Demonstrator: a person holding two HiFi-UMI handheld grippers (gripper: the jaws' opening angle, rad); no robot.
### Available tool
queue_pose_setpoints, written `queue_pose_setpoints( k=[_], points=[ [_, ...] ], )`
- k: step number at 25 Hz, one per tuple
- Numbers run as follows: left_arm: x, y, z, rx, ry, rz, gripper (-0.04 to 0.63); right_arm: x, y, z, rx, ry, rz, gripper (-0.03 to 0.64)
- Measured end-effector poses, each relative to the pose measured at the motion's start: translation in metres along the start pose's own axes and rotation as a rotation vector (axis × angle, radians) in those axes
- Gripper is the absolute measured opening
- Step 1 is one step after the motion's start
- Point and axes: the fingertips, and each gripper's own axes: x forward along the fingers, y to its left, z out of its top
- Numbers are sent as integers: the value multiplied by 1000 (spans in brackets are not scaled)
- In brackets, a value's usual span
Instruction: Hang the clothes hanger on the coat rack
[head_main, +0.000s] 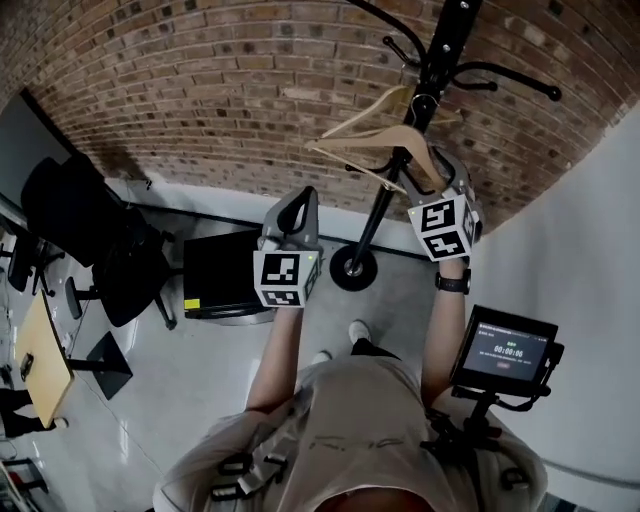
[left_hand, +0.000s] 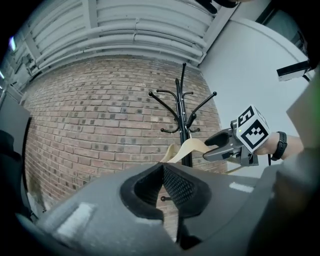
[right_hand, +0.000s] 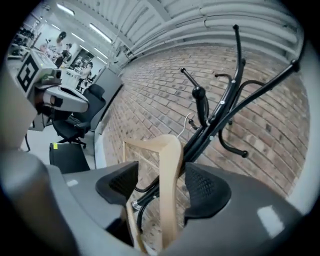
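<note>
A pale wooden clothes hanger (head_main: 385, 135) is up against the black coat rack (head_main: 385, 200), its wire hook at the pole near a peg. My right gripper (head_main: 432, 165) is at the hanger's right arm, jaws open. In the right gripper view the hanger (right_hand: 170, 170) runs between the two pads of my right gripper (right_hand: 162, 185), with a gap on each side, and the coat rack (right_hand: 220, 120) stands just behind. My left gripper (head_main: 295, 210) is left of the rack, apart from the hanger. Its pads meet in the left gripper view (left_hand: 163, 187), with nothing held. That view also has the hanger (left_hand: 187, 146) and the right gripper (left_hand: 220, 145).
The rack's round base (head_main: 353, 267) stands on the floor by a brick wall (head_main: 250, 90). A black box (head_main: 225, 270) and black office chairs (head_main: 90, 230) are at the left, with a wooden table (head_main: 40, 355). A white wall (head_main: 600, 250) stands at the right, with a small screen (head_main: 505, 350) near it.
</note>
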Motion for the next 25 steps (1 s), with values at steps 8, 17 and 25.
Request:
queue_pose_setpoints(
  k=[8,17,25],
  points=[
    [-32,-44,22,-19,-51,-120,2,-68,48,6,332,-148,19,207],
    [-62,-130,37,0,-43,-259,2,-155,67,14,503,-247,-20,7],
    [-130,-213,52,27,-40,-239,2,-271,70,-15,548,-294,-49,0]
  ],
)
